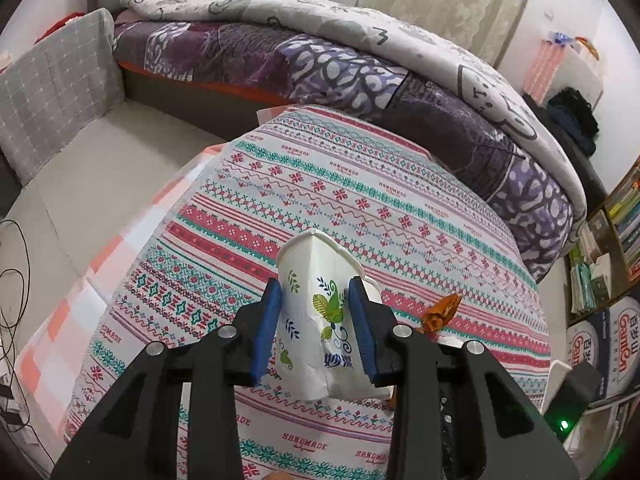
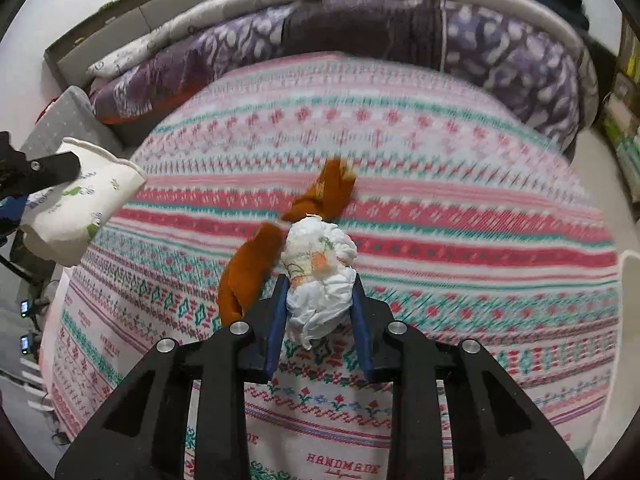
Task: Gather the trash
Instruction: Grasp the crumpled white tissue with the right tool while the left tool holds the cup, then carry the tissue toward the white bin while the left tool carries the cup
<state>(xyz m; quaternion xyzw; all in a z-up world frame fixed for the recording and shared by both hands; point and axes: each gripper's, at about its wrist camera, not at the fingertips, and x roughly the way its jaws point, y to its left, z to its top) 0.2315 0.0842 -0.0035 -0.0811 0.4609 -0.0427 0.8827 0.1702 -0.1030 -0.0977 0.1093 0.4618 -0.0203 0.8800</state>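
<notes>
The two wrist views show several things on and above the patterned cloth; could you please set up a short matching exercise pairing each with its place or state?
Things:
1. paper cup
2. crumpled paper ball
3. orange peel pieces
4. purple patterned quilt

Places or states:
A. lying loose on the striped cloth
B. squeezed between the left gripper's pads
C. heaped on the bed beyond the cloth
D. pinched between the right gripper's pads

Pairs: 1-B, 2-D, 3-A, 4-C
</notes>
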